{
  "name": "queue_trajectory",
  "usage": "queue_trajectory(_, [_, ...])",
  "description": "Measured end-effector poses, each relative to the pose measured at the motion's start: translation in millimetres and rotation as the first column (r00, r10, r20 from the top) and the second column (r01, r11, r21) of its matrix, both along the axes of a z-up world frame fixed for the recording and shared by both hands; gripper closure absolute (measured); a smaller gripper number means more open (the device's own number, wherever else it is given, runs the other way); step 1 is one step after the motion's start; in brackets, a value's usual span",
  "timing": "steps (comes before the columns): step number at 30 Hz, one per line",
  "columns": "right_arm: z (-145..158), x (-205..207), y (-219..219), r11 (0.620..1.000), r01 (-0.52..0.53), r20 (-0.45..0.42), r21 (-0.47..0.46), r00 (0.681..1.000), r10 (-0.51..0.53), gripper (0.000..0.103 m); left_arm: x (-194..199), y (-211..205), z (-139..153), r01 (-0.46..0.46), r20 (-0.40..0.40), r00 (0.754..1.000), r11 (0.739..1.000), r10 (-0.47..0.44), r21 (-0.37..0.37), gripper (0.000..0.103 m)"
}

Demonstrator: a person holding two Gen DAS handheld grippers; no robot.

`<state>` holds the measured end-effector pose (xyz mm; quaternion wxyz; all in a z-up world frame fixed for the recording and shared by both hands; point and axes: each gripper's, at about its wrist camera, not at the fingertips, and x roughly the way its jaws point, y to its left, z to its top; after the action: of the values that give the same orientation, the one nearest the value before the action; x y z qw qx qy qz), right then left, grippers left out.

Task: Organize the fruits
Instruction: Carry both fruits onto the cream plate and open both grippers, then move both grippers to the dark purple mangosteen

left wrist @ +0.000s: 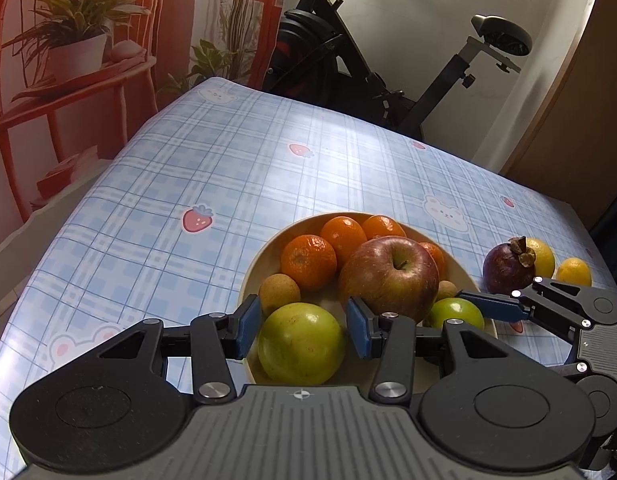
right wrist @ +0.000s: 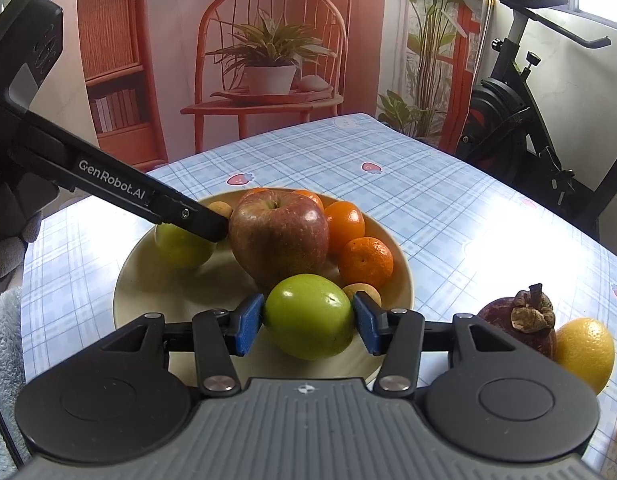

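Fruits (right wrist: pixel 278 236): mixed, heaped in bowl (right wrist: pixel 156 280)

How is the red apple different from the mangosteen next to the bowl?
The red apple sits inside the bowl, while the mangosteen rests on the tablecloth outside it. The red apple looks larger, with streaky red-yellow skin; the mangosteen is dark purple. The apple has a thin stem; the mangosteen has a dry brown cap. Neither is gripped.
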<state>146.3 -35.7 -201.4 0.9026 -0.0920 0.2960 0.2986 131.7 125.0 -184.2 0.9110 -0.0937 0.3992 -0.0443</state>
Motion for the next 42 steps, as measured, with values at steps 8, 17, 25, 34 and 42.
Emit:
queue_trajectory(8, [12, -14, -19, 0.997, 0.048, 0.019, 0.053, 0.999, -0.049, 0.050, -5, -10, 12, -0.005, 0.034, 0.999, 1.000, 0.004, 0.025, 0.053])
queue_trajectory(17, [27, -40, -69, 0.979, 0.164, 0.036, 0.123, 0.985, -0.169, 0.050, -16, -40, 36, -0.005, 0.118, 0.993, 0.999, 0.000, 0.044, 0.053])
queue_trajectory(25, [25, -52, -104, 0.955, 0.262, 0.019, 0.142, 0.963, -0.268, 0.050, -12, -76, 44, 0.060, 0.126, 0.990, 0.996, -0.068, 0.068, 0.053])
queue_trajectory(34, [18, -53, -124, 0.942, 0.302, 0.014, 0.145, 0.951, -0.307, 0.050, 5, -108, 47, 0.121, 0.120, 0.984, 0.989, -0.130, 0.083, 0.053])
queue_trajectory(42, [6, -36, -129, 0.924, 0.344, -0.020, 0.166, 0.938, -0.346, 0.050, 34, -134, 47, 0.186, 0.092, 0.977, 0.979, -0.193, 0.082, 0.049])
